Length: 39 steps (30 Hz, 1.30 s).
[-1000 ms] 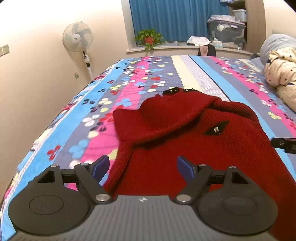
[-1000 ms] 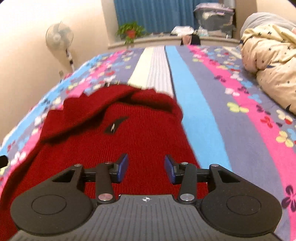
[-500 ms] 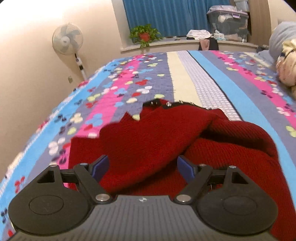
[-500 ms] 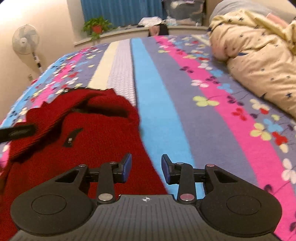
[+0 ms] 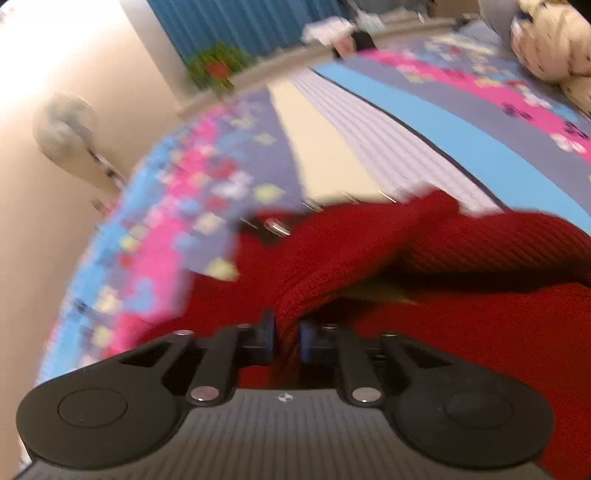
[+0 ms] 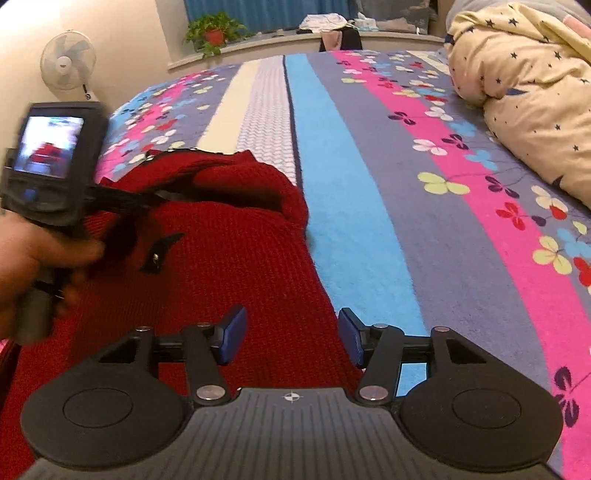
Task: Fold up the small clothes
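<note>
A dark red knitted sweater (image 6: 229, 258) lies on the striped flowered bedspread (image 6: 406, 184). It also fills the left wrist view (image 5: 461, 332). My left gripper (image 5: 287, 338) is shut on a raised fold of the sweater's left part, which is lifted and tilted. That view is blurred. In the right wrist view the left gripper's body (image 6: 55, 166) shows at the left, held by a hand. My right gripper (image 6: 291, 339) is open and empty, its jaws standing over the sweater's right edge near the front.
A cream star-print quilt (image 6: 524, 92) is bunched at the right of the bed. A standing fan (image 6: 68, 66) is by the left wall. A potted plant (image 6: 214, 33) and piled things sit on the far sill under blue curtains.
My left gripper has closed on a fold of the sweater and tilted while lifting it. My right gripper has opened wider and shifted slightly left over the sweater's right edge.
</note>
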### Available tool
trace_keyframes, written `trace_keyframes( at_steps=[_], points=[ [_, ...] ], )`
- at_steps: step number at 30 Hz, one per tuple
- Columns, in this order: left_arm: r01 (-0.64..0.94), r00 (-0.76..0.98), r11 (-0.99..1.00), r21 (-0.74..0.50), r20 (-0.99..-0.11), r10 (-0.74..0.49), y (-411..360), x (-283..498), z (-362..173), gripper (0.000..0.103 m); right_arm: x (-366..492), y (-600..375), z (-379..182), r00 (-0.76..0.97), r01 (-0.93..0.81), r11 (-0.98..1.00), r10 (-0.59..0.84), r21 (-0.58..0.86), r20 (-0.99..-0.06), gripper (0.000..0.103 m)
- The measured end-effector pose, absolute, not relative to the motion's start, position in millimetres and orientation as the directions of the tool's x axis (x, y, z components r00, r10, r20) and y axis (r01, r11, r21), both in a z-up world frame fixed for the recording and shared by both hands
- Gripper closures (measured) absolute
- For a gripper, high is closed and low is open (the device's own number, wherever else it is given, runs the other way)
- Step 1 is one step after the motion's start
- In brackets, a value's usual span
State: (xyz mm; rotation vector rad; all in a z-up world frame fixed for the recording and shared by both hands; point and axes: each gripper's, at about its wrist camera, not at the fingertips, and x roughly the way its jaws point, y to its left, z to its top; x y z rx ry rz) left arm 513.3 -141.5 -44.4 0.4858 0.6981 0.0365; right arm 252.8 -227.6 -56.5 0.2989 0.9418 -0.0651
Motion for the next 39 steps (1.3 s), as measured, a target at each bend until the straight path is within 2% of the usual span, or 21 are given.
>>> trace_keyframes(
  at_steps=[5,9,11,12,13,14,16,17,18,19,20,22,23,26,29,31,32,33,35,38,39],
  points=[
    [-0.130,0.815,0.937,0.323,-0.503,0.287,-6.2,480.9,17.9,0.091,254.4,-221.3,-57.5,0.588,0.158,0.961,0.093,0.227,-0.803,0.046],
    [-0.454,0.721,0.858,0.239,-0.467,0.511,150.9,421.2,40.7,0.088,251.8,-217.5,-55.1,0.587,0.135,0.965,0.106,0.226,-0.802,0.046],
    [-0.633,0.595,0.756,0.170,-0.518,0.615,224.5,382.9,33.4,0.080,250.1,-214.9,-53.2,0.592,0.127,0.967,0.105,0.220,-0.799,0.046],
    [-0.697,0.527,0.706,0.127,-0.577,0.624,258.8,361.1,23.2,0.063,249.8,-213.9,-53.6,0.590,0.126,0.968,0.103,0.218,-0.801,0.046],
    [-0.726,0.497,0.685,0.064,-0.639,0.587,284.3,342.3,11.8,0.057,250.0,-212.4,-54.8,0.587,0.125,0.969,0.103,0.215,-0.803,0.046],
    [-0.738,0.495,0.675,0.006,-0.675,0.547,300.9,325.0,1.1,0.057,250.5,-210.6,-56.5,0.582,0.121,0.970,0.103,0.211,-0.807,0.046],
    [-0.743,0.498,0.669,-0.012,-0.678,0.541,310.8,294.4,-18.3,0.055,250.8,-204.8,-60.4,0.571,0.113,0.974,0.097,0.195,-0.815,0.046],
    [-0.757,0.455,0.653,-0.017,-0.731,0.508,314.3,287.1,-27.4,0.056,250.2,-201.2,-62.2,0.569,0.106,0.977,0.092,0.184,-0.817,0.046],
    [-0.794,0.426,0.602,-0.088,-0.787,0.447,323.5,285.2,-29.1,0.057,249.6,-197.1,-64.4,0.568,0.097,0.980,0.087,0.171,-0.819,0.046],
    [-0.774,0.530,0.583,-0.249,-0.757,0.381,327.9,278.9,-26.3,0.056,248.7,-193.6,-66.8,0.563,0.088,0.983,0.082,0.159,-0.822,0.046],
    [-0.754,0.564,0.598,-0.272,-0.734,0.379,324.2,282.6,-21.5,0.056,247.9,-189.9,-69.4,0.557,0.081,0.986,0.077,0.146,-0.827,0.046],
    [-0.709,0.570,0.691,-0.145,-0.695,0.439,301.8,304.4,-12.6,0.055,246.2,-185.0,-73.1,0.560,0.067,0.988,0.076,0.136,-0.825,0.046],
    [-0.683,0.585,0.719,-0.126,-0.685,0.435,293.4,310.8,-11.7,0.055,245.5,-183.5,-73.9,0.567,0.061,0.989,0.077,0.135,-0.820,0.046],
    [-0.586,0.658,0.786,-0.199,-0.682,0.318,267.7,324.4,-14.1,0.055,243.5,-182.3,-73.1,0.609,0.050,0.992,0.063,0.117,-0.791,0.046],
    [-0.499,0.675,0.848,-0.179,-0.694,0.251,236.9,340.8,-18.8,0.055,241.3,-186.4,-66.0,0.666,0.057,0.993,0.041,0.105,-0.745,0.052],
    [-0.471,0.649,0.869,-0.152,-0.726,0.225,226.2,354.6,-27.4,0.051,240.0,-194.3,-58.9,0.709,0.068,0.989,0.044,0.130,-0.704,0.084],
    [-0.460,0.626,0.878,-0.132,-0.749,0.215,219.3,357.9,-34.7,0.049,239.7,-198.5,-55.9,0.727,0.073,0.986,0.049,0.147,-0.685,0.087],
    [-0.449,0.600,0.886,-0.113,-0.773,0.206,215.3,360.4,-44.7,0.041,239.0,-202.8,-52.9,0.748,0.074,0.984,0.054,0.164,-0.662,0.088],
    [-0.443,0.501,0.895,-0.048,-0.841,0.203,213.2,369.7,-67.3,0.039,241.3,-210.2,-46.9,0.786,0.060,0.984,0.056,0.166,-0.615,0.088],
    [-0.432,0.507,0.902,-0.006,-0.829,0.237,202.0,372.6,-68.8,0.031,263.6,-219.6,-43.7,0.804,0.047,0.986,0.058,0.160,-0.592,0.084],
    [-0.421,0.501,0.907,0.016,-0.829,0.248,197.0,374.2,-71.4,0.027,278.4,-222.7,-43.6,0.798,0.042,0.985,0.068,0.167,-0.599,0.077]
  ],
)
